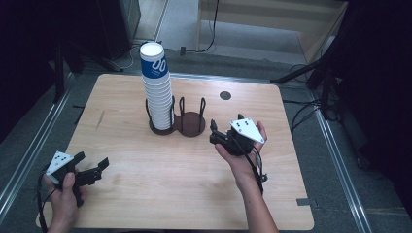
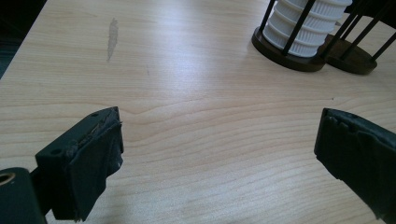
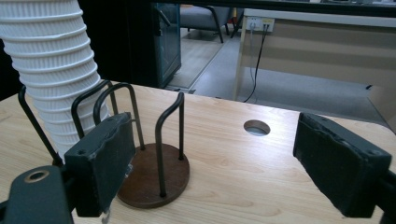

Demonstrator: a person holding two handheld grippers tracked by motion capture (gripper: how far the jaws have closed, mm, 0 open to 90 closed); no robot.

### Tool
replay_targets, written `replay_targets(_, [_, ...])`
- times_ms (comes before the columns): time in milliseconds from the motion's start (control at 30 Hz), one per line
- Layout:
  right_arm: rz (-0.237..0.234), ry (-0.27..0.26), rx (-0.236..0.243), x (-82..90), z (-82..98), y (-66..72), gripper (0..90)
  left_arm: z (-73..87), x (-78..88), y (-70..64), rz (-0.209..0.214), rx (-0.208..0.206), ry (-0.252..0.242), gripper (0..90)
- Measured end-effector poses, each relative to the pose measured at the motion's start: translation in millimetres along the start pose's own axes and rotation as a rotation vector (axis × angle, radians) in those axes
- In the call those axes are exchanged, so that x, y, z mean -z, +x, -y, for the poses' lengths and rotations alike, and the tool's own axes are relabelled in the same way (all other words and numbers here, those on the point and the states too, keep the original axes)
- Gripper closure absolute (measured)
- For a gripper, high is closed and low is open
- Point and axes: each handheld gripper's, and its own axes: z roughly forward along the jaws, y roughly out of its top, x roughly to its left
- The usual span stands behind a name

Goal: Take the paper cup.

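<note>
A wooden desk (image 1: 145,194) holds a cup stack (image 1: 156,87) in a holder (image 1: 176,124). Both grippers, the left gripper (image 1: 92,170) and the right gripper (image 1: 218,136), have jaws open and empty; the right should approach the stack level.

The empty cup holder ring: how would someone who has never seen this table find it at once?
Start at the wooden table and find the tall stack of white paper cups near its far edge. The stack stands in one half of a dark double holder; the empty ring is the joined half beside it, a bare brown disc with black wire loops.
</note>
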Motion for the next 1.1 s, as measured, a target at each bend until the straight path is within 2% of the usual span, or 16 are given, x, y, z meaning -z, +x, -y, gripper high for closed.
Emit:
replay_targets(233, [-0.028,0.001,-0.034,-6.3,-9.9,7.2,12.8,-0.1,-0.3,-0.1,-0.002,-0.002,0.001,2.1])
replay_targets(500, [-0.077,-0.021,-0.066,-16.1,-25.7,24.6,12.8,-0.1,-0.3,-0.2,0.001,-0.005,0.005,2.1])
replay_targets(633, [-0.093,-0.020,-0.056,-21.5,-30.2,33.7,12.8,-0.2,-0.3,0.1,0.003,-0.001,0.002,2.1])
replay_targets(700, [-0.107,-0.023,-0.048,-27.3,-35.6,42.8,12.8,-0.3,-0.2,0.3,0.006,0.002,0.003,2.1])
replay_targets(833, [-0.123,-0.025,-0.053,-33.2,-40.8,51.3,12.8,-0.2,-0.3,0.2,0.006,0.004,0.002,2.1])
replay_targets(1100, [-0.169,-0.022,-0.045,-50.6,-51.4,77.1,12.8,-0.2,-0.4,0.1,0.005,0.006,0.000,2.1])
